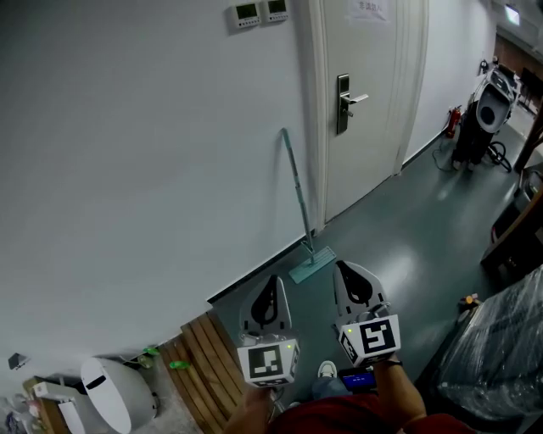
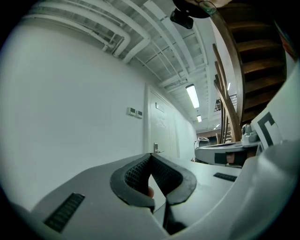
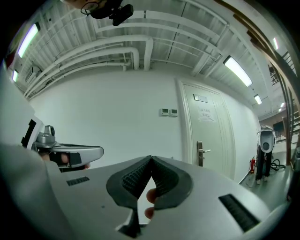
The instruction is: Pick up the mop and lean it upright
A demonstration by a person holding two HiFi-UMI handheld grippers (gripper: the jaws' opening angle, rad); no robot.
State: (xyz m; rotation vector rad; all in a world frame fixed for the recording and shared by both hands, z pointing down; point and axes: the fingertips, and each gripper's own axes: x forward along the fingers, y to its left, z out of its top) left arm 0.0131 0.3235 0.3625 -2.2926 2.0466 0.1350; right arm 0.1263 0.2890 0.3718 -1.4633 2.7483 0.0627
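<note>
The mop [image 1: 299, 197] is seen leaned upright against the white wall [image 1: 144, 161], just left of a closed door [image 1: 366, 127]. Its thin handle is tilted slightly, the top resting on the wall, while the flat head [image 1: 311, 264] is set on the grey floor [image 1: 407, 229] at the foot of the wall. The mop is touched by neither gripper.

The left gripper [image 1: 272, 281] and the right gripper [image 1: 343, 269] are held side by side in front of the person, near the mop head but apart from it. In the left gripper view the jaws of the left gripper [image 2: 151, 155] are shown pressed together at their tips with nothing between them. The same is shown in the right gripper view, where the right gripper [image 3: 151, 158] is closed and empty. A marker cube [image 1: 267, 360] is carried on the left gripper and another [image 1: 371, 337] on the right.

A lever handle [image 1: 349, 100] is fitted on the door, and two small control panels [image 1: 259, 12] are mounted on the wall above. A slatted wooden platform [image 1: 208, 360] and a rounded white device [image 1: 119, 392] are seen at lower left. A tall machine [image 1: 488, 106] is parked down the corridor, and a plastic-wrapped bundle [image 1: 501, 356] is placed at lower right.
</note>
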